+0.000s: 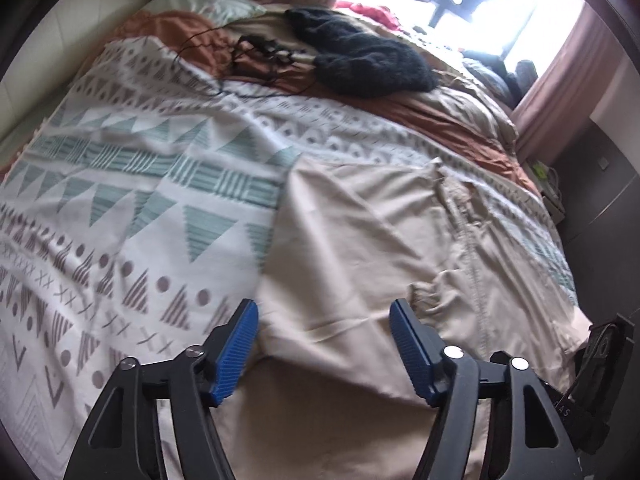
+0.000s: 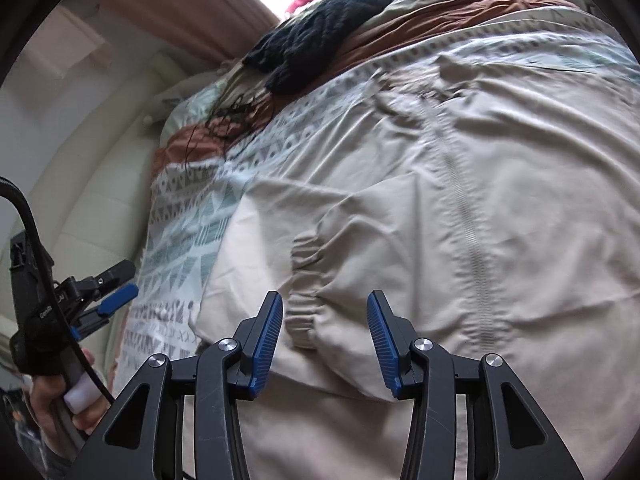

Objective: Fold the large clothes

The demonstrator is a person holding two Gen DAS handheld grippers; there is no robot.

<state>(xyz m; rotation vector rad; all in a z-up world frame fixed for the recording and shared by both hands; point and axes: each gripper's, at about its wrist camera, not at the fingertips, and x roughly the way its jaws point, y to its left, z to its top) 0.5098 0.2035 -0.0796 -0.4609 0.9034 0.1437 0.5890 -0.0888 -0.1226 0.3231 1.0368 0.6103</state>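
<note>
A beige zip-up jacket (image 1: pixel 360 232) (image 2: pixel 400 200) lies spread on the patterned bedspread (image 1: pixel 140 184) (image 2: pixel 180 232), its zipper (image 2: pixel 468 240) running down the middle. One sleeve is folded across the body, with its elastic cuff (image 2: pixel 304 280) (image 1: pixel 424 292) lying on the front. My left gripper (image 1: pixel 324 308) hovers open over the jacket's left edge with nothing between its blue pads; the right wrist view shows it at the far left (image 2: pixel 116 292), held by a hand (image 2: pixel 52 400). My right gripper (image 2: pixel 325 298) hangs open just above the cuff, gripping nothing.
A black knitted garment (image 1: pixel 360 60) (image 2: pixel 316 36) and tangled black cables (image 1: pixel 260 56) lie at the far end of the bed on a rust-brown sheet (image 1: pixel 460 120). A bright window with pink curtains (image 1: pixel 560 60) is behind. A padded cream headboard (image 2: pixel 80 200) borders the bed.
</note>
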